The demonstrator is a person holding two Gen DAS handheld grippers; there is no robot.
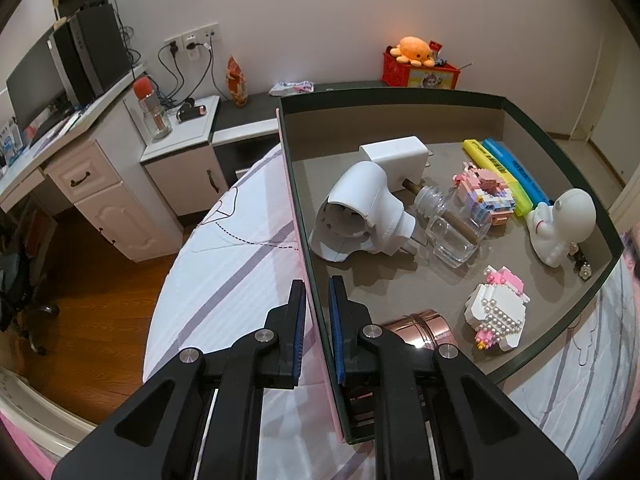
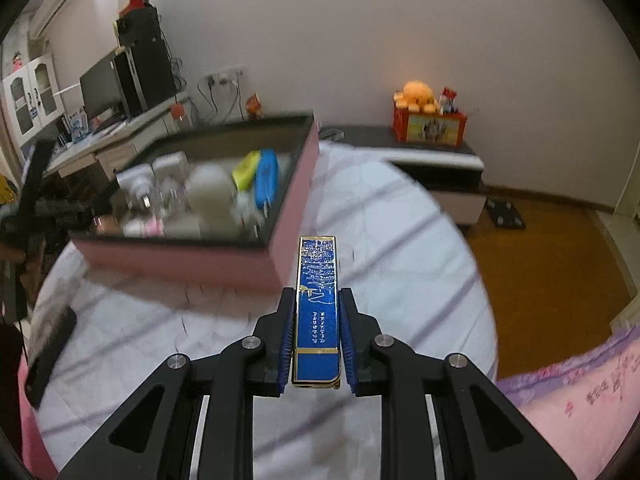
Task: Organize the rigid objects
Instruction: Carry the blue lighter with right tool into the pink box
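- My left tool (image 1: 317, 312) is pinching the side wall of the pink box (image 1: 298, 216), which sits on the bed (image 1: 224, 264).
- My right tool (image 2: 317, 320) squeezes a blue and gold lighter (image 2: 317, 308) above the bed, near the box.
- I cannot read its tiny writing.
- Inside the box lie a copper can (image 1: 420, 328), a glass bottle (image 1: 456, 224) and two highlighters (image 1: 508, 172).

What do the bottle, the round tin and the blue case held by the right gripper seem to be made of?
Bottle: clear glass or hard plastic, since you see through it. Round tin: probably metal with a polished copper finish, as it shows a bright glare. Blue case in the right gripper: glossy, glittery blue face with a shiny gold edge, possibly metal.
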